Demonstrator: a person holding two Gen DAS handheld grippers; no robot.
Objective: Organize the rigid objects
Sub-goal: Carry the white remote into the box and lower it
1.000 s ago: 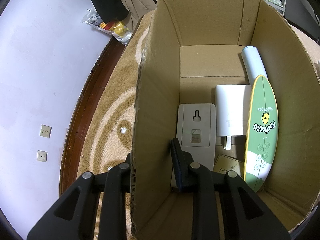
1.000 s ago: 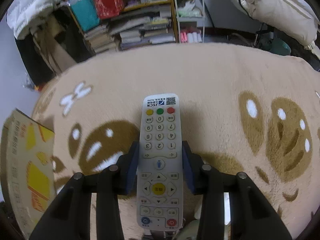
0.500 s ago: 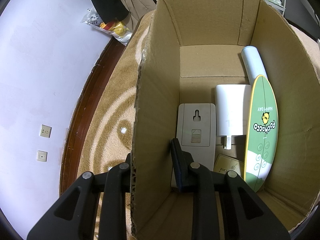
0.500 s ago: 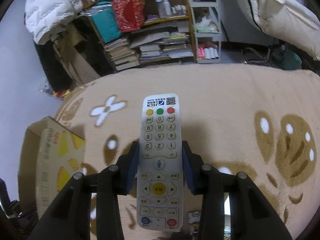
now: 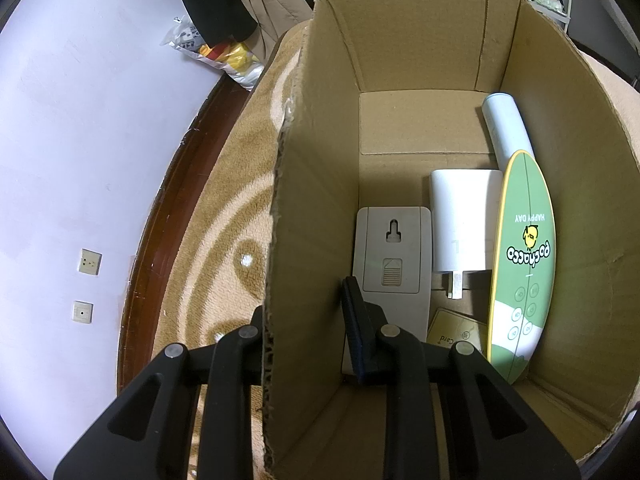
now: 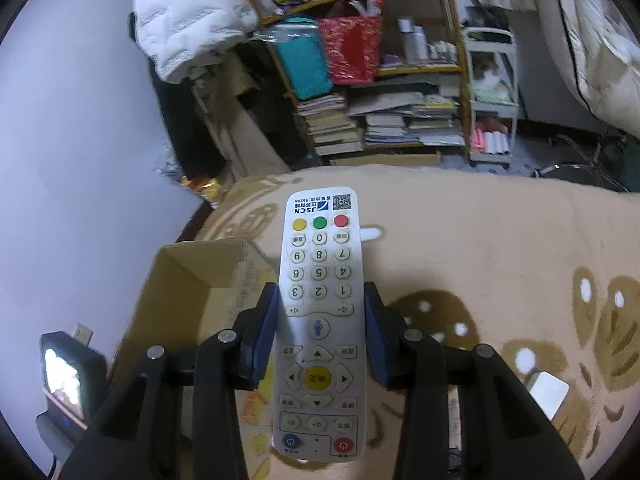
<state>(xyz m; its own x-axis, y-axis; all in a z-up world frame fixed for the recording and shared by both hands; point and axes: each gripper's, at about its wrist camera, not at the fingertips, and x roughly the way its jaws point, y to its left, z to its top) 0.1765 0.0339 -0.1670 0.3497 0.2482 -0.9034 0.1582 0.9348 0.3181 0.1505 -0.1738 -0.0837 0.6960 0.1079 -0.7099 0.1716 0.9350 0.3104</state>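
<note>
A white remote control (image 6: 320,256) with coloured buttons is clamped between the blue pads of my right gripper (image 6: 320,320), which is shut on it above the beige carpet. The open cardboard box (image 6: 200,280) stands below and to the left of it. My left gripper (image 5: 304,320) straddles the box's left wall (image 5: 312,184), one finger outside and one inside, with a wide gap between them. In the box lie a grey-white device (image 5: 392,256), a white charger (image 5: 464,224), a green oval board (image 5: 524,264), a pale blue tube (image 5: 506,128) and a gold card (image 5: 452,332).
A beige patterned carpet (image 6: 500,240) covers the floor. A crowded bookshelf (image 6: 400,112) stands at the back. A small white object (image 6: 548,392) lies on the carpet at the right. A snack bag (image 5: 224,52) and wall sockets (image 5: 90,262) are left of the box.
The right gripper has risen and swung with the remote, so the box's open top and the shelves now show in its view. The left gripper has not moved.
</note>
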